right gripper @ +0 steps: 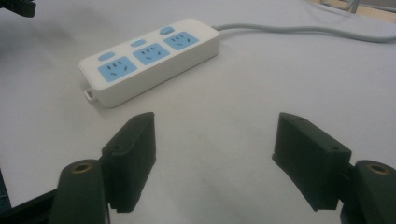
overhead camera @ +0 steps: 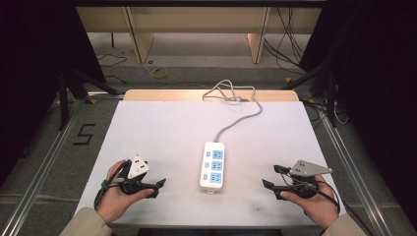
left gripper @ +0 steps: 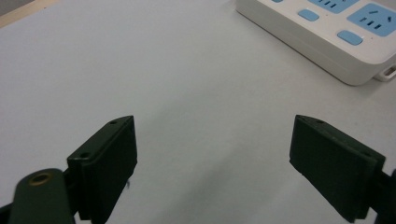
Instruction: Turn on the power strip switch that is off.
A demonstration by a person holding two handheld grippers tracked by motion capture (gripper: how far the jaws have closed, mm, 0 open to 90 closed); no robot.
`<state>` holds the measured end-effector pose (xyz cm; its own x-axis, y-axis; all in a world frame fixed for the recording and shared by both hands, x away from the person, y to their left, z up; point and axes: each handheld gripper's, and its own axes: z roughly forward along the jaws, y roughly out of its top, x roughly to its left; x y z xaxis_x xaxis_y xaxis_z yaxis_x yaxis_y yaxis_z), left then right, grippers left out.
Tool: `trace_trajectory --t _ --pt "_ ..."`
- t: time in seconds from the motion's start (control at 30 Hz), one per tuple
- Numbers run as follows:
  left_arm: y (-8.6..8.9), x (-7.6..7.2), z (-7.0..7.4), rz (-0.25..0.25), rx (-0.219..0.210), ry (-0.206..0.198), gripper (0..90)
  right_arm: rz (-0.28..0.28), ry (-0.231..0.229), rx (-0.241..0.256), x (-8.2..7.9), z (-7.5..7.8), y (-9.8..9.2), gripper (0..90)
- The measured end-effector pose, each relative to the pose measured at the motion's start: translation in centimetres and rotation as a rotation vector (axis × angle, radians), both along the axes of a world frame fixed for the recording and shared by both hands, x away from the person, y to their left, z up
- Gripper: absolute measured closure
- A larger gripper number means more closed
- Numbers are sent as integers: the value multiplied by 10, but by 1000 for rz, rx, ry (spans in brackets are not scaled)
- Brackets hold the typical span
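Note:
A white power strip [overhead camera: 213, 166] with three blue sockets and small blue switches lies near the middle of the white table; its grey cord [overhead camera: 238, 118] runs to the far edge. In the left gripper view the strip [left gripper: 327, 32] sits at the upper right, in the right gripper view the strip [right gripper: 149, 58] lies ahead at the upper left. My left gripper [overhead camera: 158, 187] rests low at the front left, open, jaws pointing right toward the strip. My right gripper [overhead camera: 273, 177] is at the front right, open, jaws pointing left. Both hold nothing.
The white table top [overhead camera: 162, 128] has a wooden far edge [overhead camera: 147, 93] where the cord coils. Metal rails [overhead camera: 44, 162] run along both sides. A yellow cable loop [overhead camera: 159, 73] lies on the floor beyond, among shelving legs.

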<state>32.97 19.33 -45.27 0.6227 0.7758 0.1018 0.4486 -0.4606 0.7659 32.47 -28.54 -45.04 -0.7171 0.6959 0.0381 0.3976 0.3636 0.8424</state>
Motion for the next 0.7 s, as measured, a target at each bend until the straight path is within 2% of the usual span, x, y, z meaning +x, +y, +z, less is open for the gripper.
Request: trace_trajectory --t 0.1,0.27,0.37,0.47,0.53,0.7 --pt "0 0 0 -4 4 -1 146 13 18 -11 -1 2 1 450" --pt "-1 0 -1 -9 9 2 147 34 19 -42 0 5 5 535" --pt "-2 1 -1 -11 8 5 147 47 16 -71 0 5 8 670" --pt "-2 1 -2 -8 10 8 148 54 -1 -62 1 8 9 806" --pt "-1 1 -1 -3 10 5 151 55 4 -62 2 8 10 895" --pt "-2 1 -1 -8 13 0 151 55 15 -85 3 9 12 900"
